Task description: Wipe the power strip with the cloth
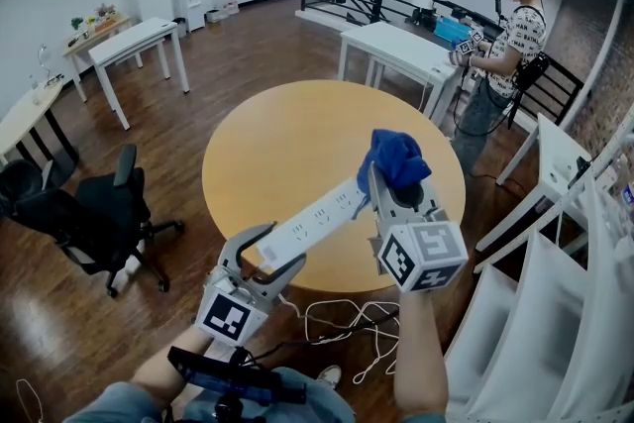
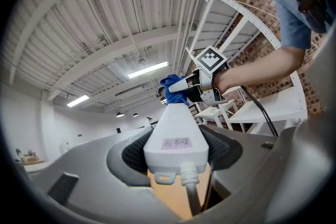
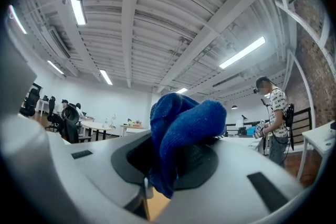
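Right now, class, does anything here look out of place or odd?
The power strip is off the round table, held tilted in the air by the left hand-held gripper, and its white cord lies in loops on the floor.

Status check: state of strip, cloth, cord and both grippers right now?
power strip: raised off the table, tilted upward, clamped at its cord end.
cloth: bunched, at the strip's far end.
left gripper: shut on power strip.
right gripper: shut on cloth.
cord: slack, hanging in loose loops.
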Motion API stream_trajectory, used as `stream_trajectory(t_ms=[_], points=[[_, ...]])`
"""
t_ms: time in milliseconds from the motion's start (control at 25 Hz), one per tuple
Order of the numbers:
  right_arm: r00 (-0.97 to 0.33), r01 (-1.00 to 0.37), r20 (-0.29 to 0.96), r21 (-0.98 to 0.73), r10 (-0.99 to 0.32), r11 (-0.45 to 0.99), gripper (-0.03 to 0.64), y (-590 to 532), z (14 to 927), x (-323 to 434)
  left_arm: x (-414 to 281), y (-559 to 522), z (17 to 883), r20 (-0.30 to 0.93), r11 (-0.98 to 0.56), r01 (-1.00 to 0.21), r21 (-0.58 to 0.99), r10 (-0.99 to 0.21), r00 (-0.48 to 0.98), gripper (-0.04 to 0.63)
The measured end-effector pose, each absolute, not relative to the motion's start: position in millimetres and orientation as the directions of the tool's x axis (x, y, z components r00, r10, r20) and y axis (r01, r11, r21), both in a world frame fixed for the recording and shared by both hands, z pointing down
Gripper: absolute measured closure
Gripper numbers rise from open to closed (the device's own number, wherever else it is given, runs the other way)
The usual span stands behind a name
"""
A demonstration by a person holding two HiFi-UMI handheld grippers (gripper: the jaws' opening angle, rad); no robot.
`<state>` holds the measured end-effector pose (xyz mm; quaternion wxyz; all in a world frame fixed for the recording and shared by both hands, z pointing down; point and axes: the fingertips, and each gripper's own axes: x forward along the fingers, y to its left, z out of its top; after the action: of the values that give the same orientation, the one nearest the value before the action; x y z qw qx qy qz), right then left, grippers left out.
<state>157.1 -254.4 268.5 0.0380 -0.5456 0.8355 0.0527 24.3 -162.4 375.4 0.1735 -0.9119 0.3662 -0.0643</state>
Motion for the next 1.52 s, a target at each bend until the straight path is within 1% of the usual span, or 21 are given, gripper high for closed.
stream_trajectory(t_ms=[280,600,920,1200,1520], points=[[-0.401,-0.915,-0.138,0.026,-0.905,0.402,0.541,-245.7,269.3,156.4,12.6,-170.5,374.4,-0.011,-0.654,-0.675,-0.342,-0.715,0.699,0.308],[-0.389,-0.92,-0.156,0.014,-0.908,0.391,0.541,-236.7,272.4,159.0,10.8,-171.9,375.3,-0.009,-0.647,-0.682,-0.341,-0.723,0.691,0.308],[-0.402,-0.914,-0.152,0.004,-0.903,0.407,0.541,-220.9,288.4,153.2,11.7,-176.2,376.4,-0.001,-0.643,-0.69,-0.331,-0.731,0.682,0.308],[-0.413,-0.907,-0.171,-0.008,-0.895,0.42,0.541,-205.7,302.8,136.3,10.9,-182.0,376.7,-0.006,-0.641,-0.698,-0.318,-0.735,0.678,0.308],[-0.458,-0.883,-0.156,-0.034,-0.875,0.468,0.541,-191.1,329.2,109.2,12.7,-187.4,376.0,-0.007,-0.641,-0.702,-0.311,-0.737,0.676,0.308]])
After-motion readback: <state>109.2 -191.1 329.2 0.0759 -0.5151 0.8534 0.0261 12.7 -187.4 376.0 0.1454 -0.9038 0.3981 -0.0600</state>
